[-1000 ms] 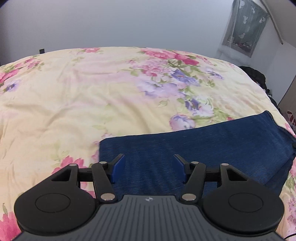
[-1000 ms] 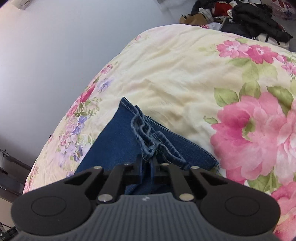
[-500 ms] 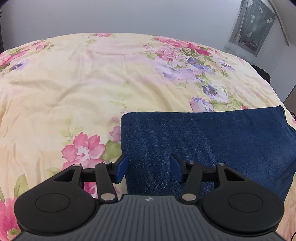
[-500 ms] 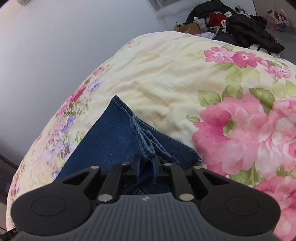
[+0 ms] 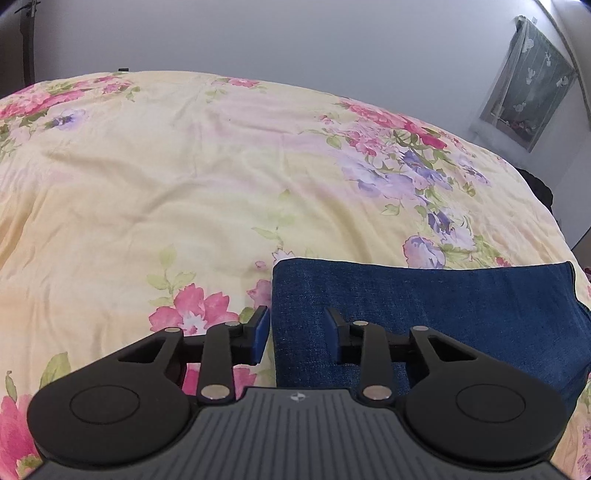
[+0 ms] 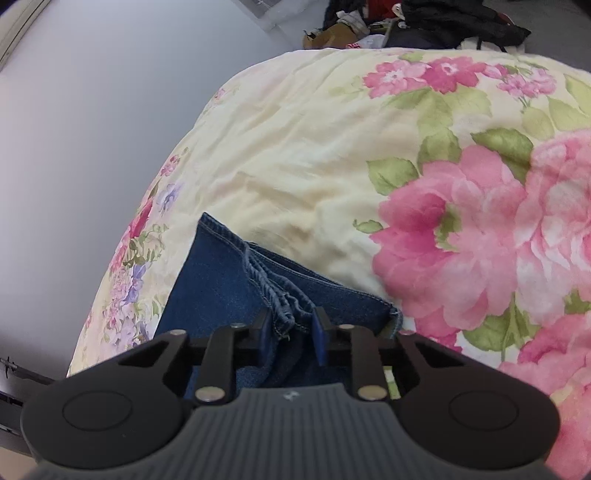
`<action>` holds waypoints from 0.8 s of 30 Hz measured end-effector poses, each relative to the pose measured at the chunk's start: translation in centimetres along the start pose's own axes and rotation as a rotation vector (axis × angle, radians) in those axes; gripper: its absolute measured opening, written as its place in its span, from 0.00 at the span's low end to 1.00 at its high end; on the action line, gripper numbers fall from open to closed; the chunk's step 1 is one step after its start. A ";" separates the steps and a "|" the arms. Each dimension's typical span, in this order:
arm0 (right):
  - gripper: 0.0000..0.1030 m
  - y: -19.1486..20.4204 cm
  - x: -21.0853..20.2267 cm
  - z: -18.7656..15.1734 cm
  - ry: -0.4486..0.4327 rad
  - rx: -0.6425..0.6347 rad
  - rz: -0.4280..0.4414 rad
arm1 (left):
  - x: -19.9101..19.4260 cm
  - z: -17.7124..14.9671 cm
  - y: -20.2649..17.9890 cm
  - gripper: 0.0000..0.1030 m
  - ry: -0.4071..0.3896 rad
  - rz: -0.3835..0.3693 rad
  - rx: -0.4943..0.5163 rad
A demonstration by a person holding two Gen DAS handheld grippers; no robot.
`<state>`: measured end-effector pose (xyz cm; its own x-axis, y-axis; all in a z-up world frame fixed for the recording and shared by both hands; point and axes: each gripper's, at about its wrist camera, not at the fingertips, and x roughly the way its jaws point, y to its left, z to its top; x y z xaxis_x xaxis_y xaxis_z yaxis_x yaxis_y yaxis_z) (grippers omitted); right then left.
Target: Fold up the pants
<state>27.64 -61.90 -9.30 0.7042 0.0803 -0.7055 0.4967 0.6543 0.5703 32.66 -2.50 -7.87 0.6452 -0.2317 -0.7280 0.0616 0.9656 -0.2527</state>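
Observation:
The blue denim pants lie folded on the floral bedspread, a smooth fold edge to the left. My left gripper is open and empty, low over that left edge, one finger off the cloth and one over it. In the right wrist view the pants show their stacked hems and a bunched seam. My right gripper stands partly open around that bunched seam, its blue pads on either side with small gaps to the cloth.
The yellow floral bedspread fills both views and also shows in the right wrist view. A pile of dark clothes lies beyond the bed. A curtained window is at the far right wall.
My right gripper was shut on the bunched denim seam and has now opened around it. My left gripper has shifted left to the fold edge and stays open.

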 end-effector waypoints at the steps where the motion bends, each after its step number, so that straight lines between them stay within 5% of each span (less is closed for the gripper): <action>1: 0.11 0.7 -0.2 0.3 -0.005 -0.024 -0.002 | 0.3 0.2 0.2 0.27 0.008 -0.005 -0.017; 5: 0.09 5.0 -1.5 1.4 -0.032 -0.143 0.038 | 0.9 0.9 0.0 0.23 0.005 -0.044 -0.049; 9: 0.08 9.7 -5.6 1.8 -0.166 -0.299 0.176 | 1.4 1.8 -1.4 0.23 -0.027 -0.049 -0.020; 11: 0.08 9.3 -5.4 1.9 -0.183 -0.326 0.120 | 2.2 1.9 -1.9 0.23 -0.024 -0.036 0.006; 16: 0.08 2.6 0.2 0.7 -0.031 -0.217 -0.060 | 4.7 1.0 -2.8 0.15 0.012 0.032 0.074; 24: 0.07 -1.0 4.8 -2.1 0.022 -0.223 -0.146 | 7.7 -1.3 -1.9 0.09 0.057 0.075 0.079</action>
<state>29.44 -60.60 -14.11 0.6211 -0.0123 -0.7836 0.4662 0.8095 0.3568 36.54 -6.27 -13.79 0.6061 -0.1631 -0.7785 0.0759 0.9862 -0.1474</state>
